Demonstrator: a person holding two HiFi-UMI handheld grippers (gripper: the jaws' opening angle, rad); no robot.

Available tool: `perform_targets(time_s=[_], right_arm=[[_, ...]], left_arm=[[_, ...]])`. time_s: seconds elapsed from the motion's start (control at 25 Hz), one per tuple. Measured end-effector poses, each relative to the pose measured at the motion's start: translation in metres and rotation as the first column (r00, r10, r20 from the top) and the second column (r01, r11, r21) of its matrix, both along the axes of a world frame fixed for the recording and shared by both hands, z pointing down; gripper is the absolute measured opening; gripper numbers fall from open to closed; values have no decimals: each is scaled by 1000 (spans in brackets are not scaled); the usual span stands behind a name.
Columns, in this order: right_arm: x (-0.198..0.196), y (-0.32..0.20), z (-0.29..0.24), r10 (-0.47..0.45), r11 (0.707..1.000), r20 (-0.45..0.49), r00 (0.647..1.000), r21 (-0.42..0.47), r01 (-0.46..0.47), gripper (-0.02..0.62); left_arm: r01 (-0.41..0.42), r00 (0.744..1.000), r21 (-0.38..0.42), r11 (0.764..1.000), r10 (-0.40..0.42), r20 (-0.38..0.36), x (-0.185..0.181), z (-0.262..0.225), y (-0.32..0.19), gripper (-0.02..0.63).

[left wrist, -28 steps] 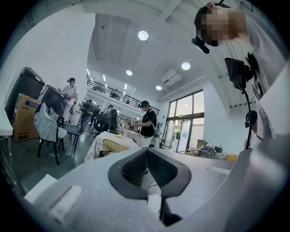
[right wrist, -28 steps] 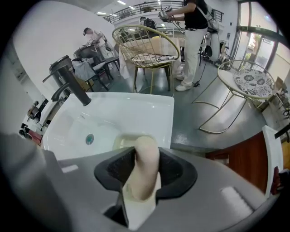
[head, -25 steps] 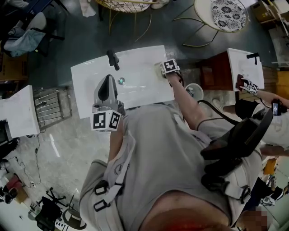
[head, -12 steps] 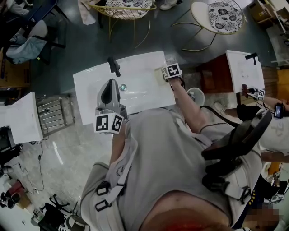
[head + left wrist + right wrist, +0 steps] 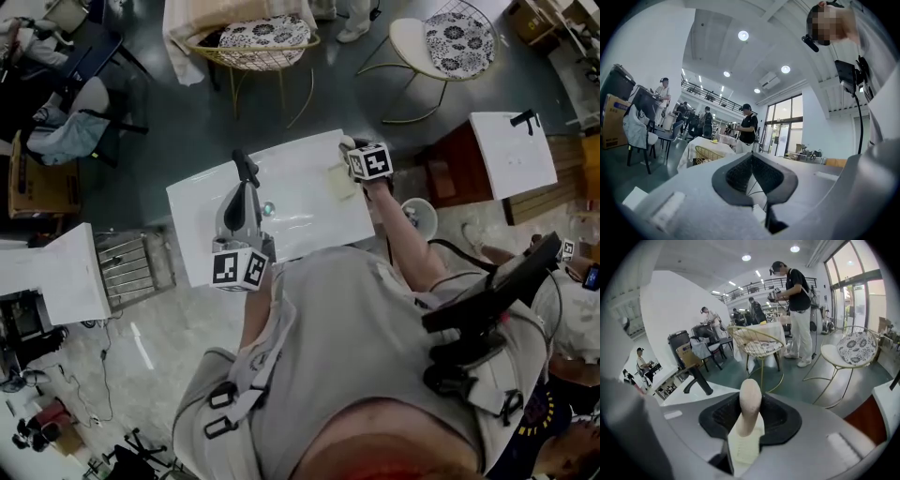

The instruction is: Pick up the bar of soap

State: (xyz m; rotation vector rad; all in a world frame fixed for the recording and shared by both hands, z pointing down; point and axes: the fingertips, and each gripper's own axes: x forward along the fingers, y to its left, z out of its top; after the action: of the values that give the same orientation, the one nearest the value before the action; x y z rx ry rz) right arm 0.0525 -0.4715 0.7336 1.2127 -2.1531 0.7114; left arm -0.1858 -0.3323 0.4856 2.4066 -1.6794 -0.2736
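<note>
A pale oval bar of soap point(image 5: 750, 405) stands upright between my right gripper's point(image 5: 749, 420) jaws, which are shut on it. In the head view that gripper point(image 5: 352, 150) is above the far right corner of the white sink top point(image 5: 300, 225). A pale ridged soap pad point(image 5: 339, 181) lies there, just left of the gripper, and also shows below the soap as the pad point(image 5: 744, 448). My left gripper point(image 5: 243, 191) hovers over the basin by the black faucet point(image 5: 246, 167). Its jaws point(image 5: 751, 157) meet at the tips with nothing between them.
The drain point(image 5: 269, 208) sits in the basin middle. Two gold-wire chairs point(image 5: 265, 39) point(image 5: 450, 37) stand beyond the sink. Other white sink tops are at right point(image 5: 514, 155) and left point(image 5: 52, 272). A wire rack point(image 5: 127, 267) is on the floor, and a person in black point(image 5: 799, 310) stands farther off.
The head view has shifted, so the sink now sits lower and to the right. The right gripper stays over the same corner with the soap; more of the pale pad shows beside it.
</note>
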Motion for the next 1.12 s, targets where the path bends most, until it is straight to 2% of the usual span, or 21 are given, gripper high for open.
perform_targets(time_s=[0.2,0.36,0.64,0.84,0.92,1.12], right_arm=[[-12,-14,-86,-47,984,79,996,176,33,124],[-22,-13,-161,-107,945,120,987,322,63,124],[-40,19,-272,-238,845,152,959,519,127,124],[-48,48,-324,-295,738,105,950,656,157,124],[-49,50,-326,-294,732,101,951,664,156,124],[-49,50,-312,-282,769,142,949,625,134,124]], left_arm=[[-27,1000,24,999,26,13,6,-12,-13,-8],[-47,999,43,998,46,23,9,-23,-24,-8],[-74,997,65,995,72,31,11,-40,-36,-8],[-107,993,97,990,103,51,21,-50,-36,-8],[-119,992,106,987,115,46,23,-54,-40,-8],[-153,988,88,984,150,39,33,-54,-43,-8]])
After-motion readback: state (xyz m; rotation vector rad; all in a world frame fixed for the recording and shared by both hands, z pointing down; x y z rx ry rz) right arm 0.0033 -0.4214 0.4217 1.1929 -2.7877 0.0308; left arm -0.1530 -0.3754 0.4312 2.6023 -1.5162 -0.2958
